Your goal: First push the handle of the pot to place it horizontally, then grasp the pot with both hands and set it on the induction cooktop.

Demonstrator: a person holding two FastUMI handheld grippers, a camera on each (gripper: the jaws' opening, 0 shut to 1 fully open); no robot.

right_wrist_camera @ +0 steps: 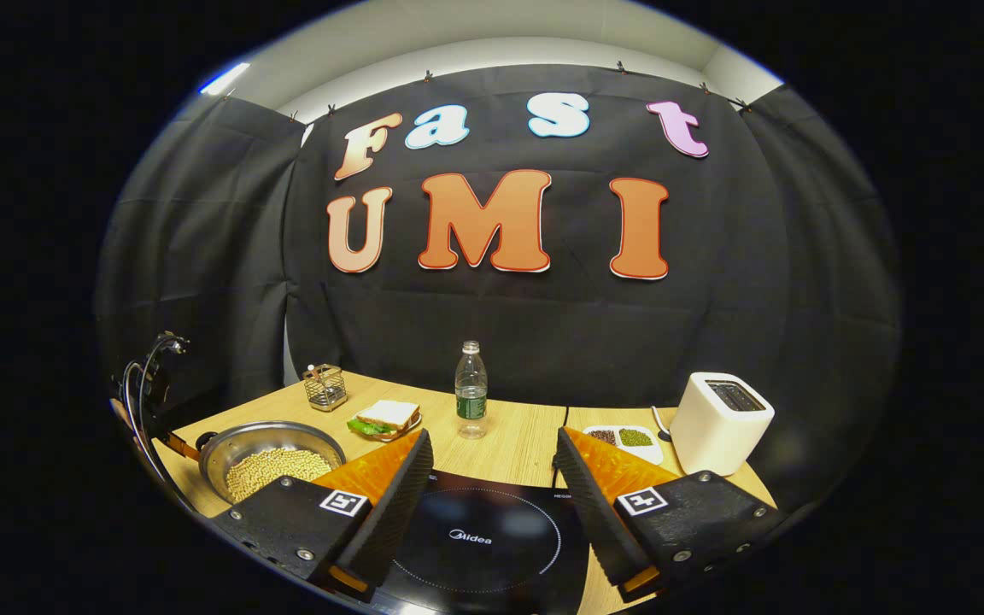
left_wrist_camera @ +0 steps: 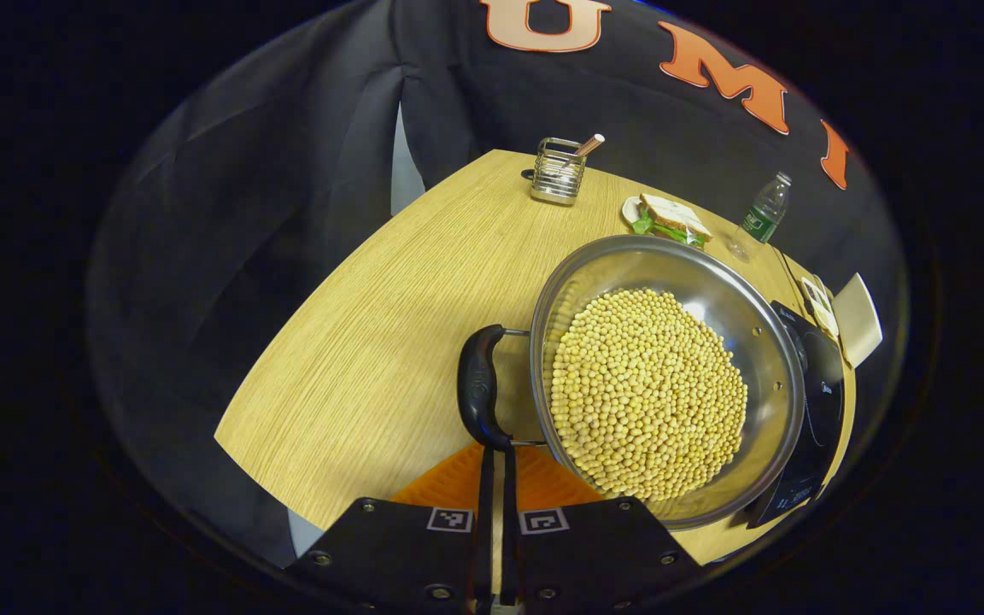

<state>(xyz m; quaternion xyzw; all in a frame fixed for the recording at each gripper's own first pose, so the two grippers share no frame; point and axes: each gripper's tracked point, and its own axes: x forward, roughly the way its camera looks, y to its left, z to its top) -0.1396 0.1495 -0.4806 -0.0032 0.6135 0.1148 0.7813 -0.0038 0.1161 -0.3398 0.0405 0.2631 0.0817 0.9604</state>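
A steel pot full of yellow soybeans stands on the wooden table, touching the black induction cooktop on its far side. The pot's black handle lies crosswise at the near side of the pot. My left gripper is shut, its tips against the handle's near end. In the right gripper view, my right gripper hangs open above the cooktop with nothing between its fingers. There the pot sits to the left.
At the back of the table stand a wire utensil holder, a sandwich on a plate and a water bottle. A white toaster and a small dish of beans stand right of the cooktop. Cables hang at far left.
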